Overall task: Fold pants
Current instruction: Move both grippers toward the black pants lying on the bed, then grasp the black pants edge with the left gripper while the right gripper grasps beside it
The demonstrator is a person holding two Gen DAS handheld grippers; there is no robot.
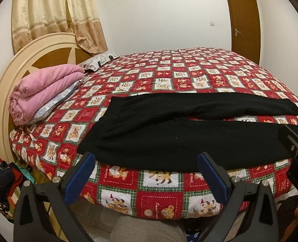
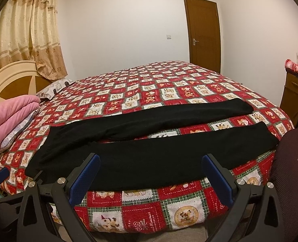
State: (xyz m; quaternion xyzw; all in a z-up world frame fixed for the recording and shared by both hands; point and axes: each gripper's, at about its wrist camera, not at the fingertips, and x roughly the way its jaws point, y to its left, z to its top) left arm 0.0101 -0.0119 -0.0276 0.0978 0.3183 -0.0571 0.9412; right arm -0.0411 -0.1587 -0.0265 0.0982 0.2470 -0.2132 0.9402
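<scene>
Black pants (image 1: 169, 137) (image 2: 141, 153) lie flat along the near edge of the bed, waist to the left, the two legs spread apart and running right. My left gripper (image 1: 147, 159) is open, its blue pads just short of the near leg's front edge, holding nothing. My right gripper (image 2: 152, 161) is open too, hovering at the same near leg further right, nothing between its fingers. In the left wrist view the right gripper's body (image 1: 296, 147) shows at the right edge. The left gripper's blue pad (image 2: 0, 176) peeks in at the left of the right wrist view.
The bed carries a red patchwork bear quilt (image 1: 189, 74) (image 2: 159, 84). A folded pink blanket (image 1: 40, 92) (image 2: 10, 113) rests on pillows by the round headboard (image 1: 6, 76). Clothes pile (image 1: 2, 185) at lower left. A dark chair (image 2: 294, 177) and wooden cabinet (image 2: 294, 98) stand at the right.
</scene>
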